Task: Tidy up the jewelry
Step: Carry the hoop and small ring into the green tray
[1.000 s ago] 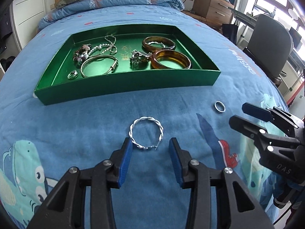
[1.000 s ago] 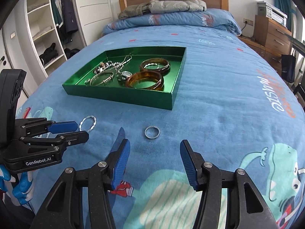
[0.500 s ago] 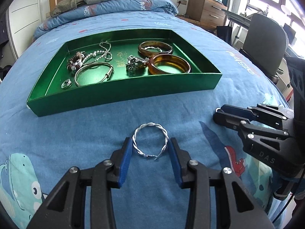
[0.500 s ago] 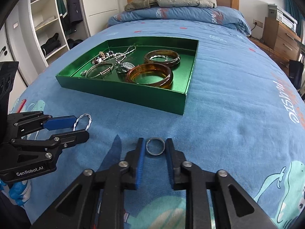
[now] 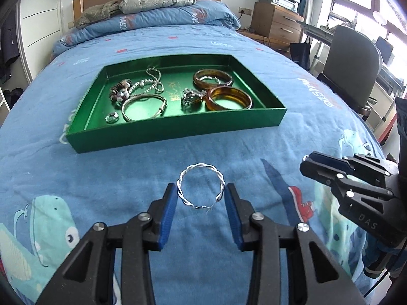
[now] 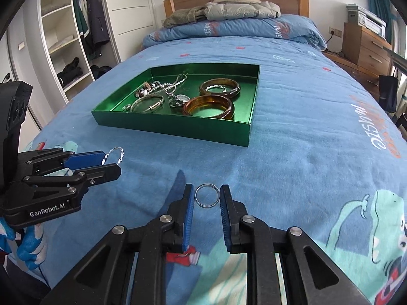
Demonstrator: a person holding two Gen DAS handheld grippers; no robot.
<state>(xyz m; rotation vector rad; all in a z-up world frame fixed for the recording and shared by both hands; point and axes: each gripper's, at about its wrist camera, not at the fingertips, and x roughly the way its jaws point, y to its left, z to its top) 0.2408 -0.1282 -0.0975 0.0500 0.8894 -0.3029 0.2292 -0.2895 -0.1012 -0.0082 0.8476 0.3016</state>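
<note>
Now the left gripper (image 5: 201,198) pinches a twisted silver hoop (image 5: 201,189) between its ribbed blue pads, jaws narrowed onto its sides. Likewise the right gripper (image 6: 206,198) clamps a plain, smooth metal ring (image 6: 207,195) lying on the fuzzy blue bedspread (image 6: 292,157). Beyond sits a shiny green rectangular tray (image 5: 178,129) holding glossy amber bangles (image 5: 228,98), a thin silver bangle (image 5: 144,106) and beaded chains (image 5: 142,84).

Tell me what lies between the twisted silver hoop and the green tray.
Only bare blue bedspread lies between the twisted hoop and the green tray, shown in the left wrist view.
</note>
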